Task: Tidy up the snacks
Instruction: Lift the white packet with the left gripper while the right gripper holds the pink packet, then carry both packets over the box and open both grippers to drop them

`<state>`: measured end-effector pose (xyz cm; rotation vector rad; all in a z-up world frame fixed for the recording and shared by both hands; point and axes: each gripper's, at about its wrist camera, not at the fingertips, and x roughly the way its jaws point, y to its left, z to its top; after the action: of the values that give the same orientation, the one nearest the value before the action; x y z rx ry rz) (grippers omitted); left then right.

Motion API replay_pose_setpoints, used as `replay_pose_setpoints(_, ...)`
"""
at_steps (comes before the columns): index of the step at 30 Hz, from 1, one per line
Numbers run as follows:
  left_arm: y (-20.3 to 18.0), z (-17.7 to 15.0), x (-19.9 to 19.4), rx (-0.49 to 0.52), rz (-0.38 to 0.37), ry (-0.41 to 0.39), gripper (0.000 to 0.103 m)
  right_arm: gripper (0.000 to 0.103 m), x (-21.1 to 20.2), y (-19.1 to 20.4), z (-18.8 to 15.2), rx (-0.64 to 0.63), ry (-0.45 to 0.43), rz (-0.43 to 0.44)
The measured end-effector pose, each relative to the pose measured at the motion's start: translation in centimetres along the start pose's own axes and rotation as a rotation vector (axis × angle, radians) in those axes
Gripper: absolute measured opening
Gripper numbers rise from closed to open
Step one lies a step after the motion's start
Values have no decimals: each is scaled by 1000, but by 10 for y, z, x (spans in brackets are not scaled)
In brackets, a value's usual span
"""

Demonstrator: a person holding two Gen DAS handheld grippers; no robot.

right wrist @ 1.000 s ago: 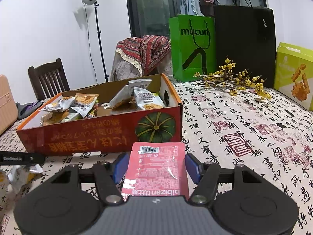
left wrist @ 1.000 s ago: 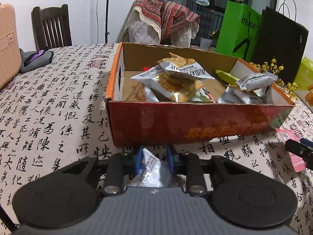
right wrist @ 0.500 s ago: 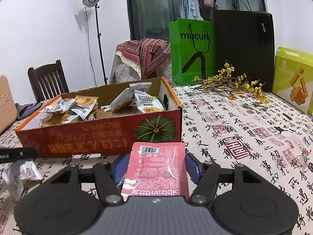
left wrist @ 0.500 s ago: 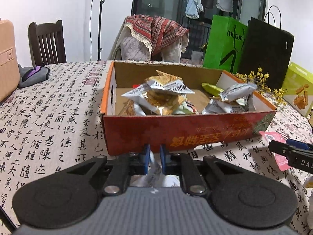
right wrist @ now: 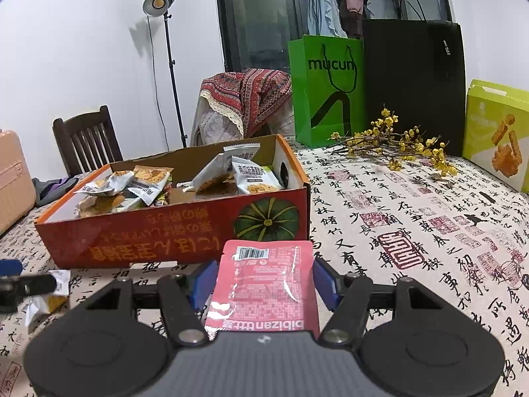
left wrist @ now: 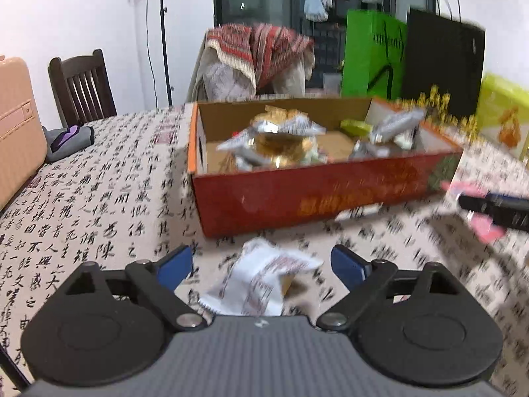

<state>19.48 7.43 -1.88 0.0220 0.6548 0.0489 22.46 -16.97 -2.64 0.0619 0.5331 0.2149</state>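
Snacks belong in the pumpkin box [right wrist: 172, 228]. Left gripper [left wrist: 261, 261] just opened wide, white packet [left wrist: 261, 281] loose between; right gripper [right wrist: 261, 278] squeezes pink packet [right wrist: 264, 284], ready to drop in.

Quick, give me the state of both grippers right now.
Left gripper: open, jaws just opened; the white snack packet lies loose between them.
Right gripper: shut on the pink snack packet.

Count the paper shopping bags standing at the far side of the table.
2: a green paper bag behind the flower sprigs, and a black paper bag right beside it. Others may be hidden behind them.
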Motion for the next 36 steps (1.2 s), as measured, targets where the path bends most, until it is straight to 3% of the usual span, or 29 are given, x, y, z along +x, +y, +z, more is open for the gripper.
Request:
replay_pose_setpoints(3, 3, -6, 15, 2, 18, 61, 86, 63, -2, 0, 0, 2, -5, 4)
replay_pose_setpoints(5, 8, -10, 19, -25, -5, 75, 55, 63, -3, 0, 0, 2, -8, 6)
replay_pose_setpoints(7, 8, -10, 15, -26, -1, 60, 46, 63, -5, 0, -1, 2, -11, 8)
replay_pose_setpoints(25, -10, 12, -30, -61, -54, -81, 44, 63, -31, 9, 11, -37, -79, 39)
replay_pose_setpoints(36, -20, 71, -28, -143, -81, -187, 44, 63, -24, 37, 66, -91, -175, 76)
